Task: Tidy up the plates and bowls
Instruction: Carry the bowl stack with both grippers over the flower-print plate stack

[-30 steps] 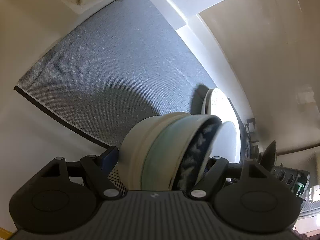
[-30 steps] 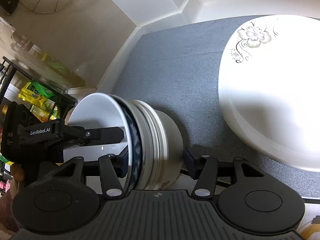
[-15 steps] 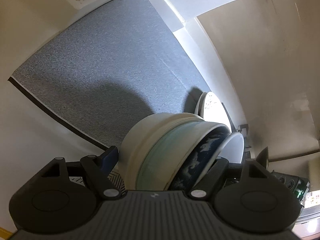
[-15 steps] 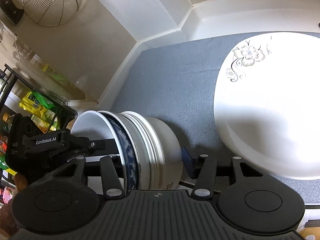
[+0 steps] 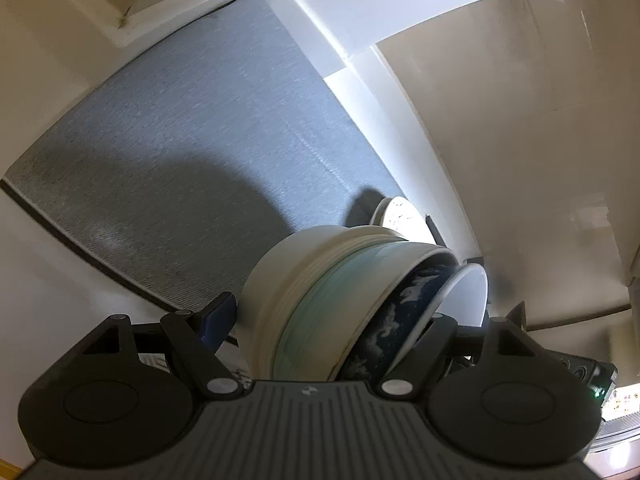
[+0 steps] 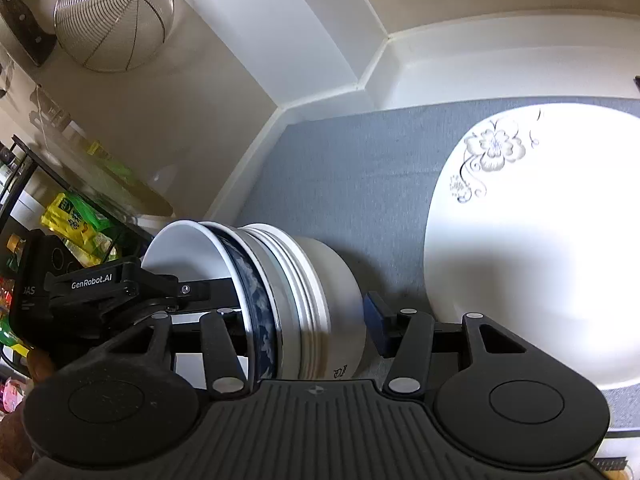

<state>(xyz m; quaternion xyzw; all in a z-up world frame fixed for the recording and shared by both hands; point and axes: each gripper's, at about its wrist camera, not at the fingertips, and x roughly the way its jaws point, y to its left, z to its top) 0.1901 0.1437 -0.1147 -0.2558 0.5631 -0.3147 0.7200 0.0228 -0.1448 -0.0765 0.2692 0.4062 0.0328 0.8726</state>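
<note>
A nested stack of bowls (image 5: 328,304) (cream, pale green, blue-patterned, white inside) lies tilted on its side between both grippers. My left gripper (image 5: 332,316) is shut on the stack, one finger at the base, one inside the rim. My right gripper (image 6: 304,320) is shut on the same stack of bowls (image 6: 296,300) from the other side. The left gripper's body (image 6: 96,292) shows at the stack's mouth in the right wrist view. A white plate with a flower print (image 6: 532,240) lies on the grey mat (image 6: 360,168) to the right; its edge shows in the left wrist view (image 5: 400,216).
The grey mat (image 5: 192,160) lines a white shelf with raised walls (image 6: 440,60). A wire strainer (image 6: 112,16) hangs at upper left. A black rack with yellow and green packets (image 6: 72,220) stands at the left. A beige wall (image 5: 540,140) rises on the right.
The stack of bowls, held by both grippers, has moved back and up from the mat. The flowered plate has stayed on the mat and looks farther off.
</note>
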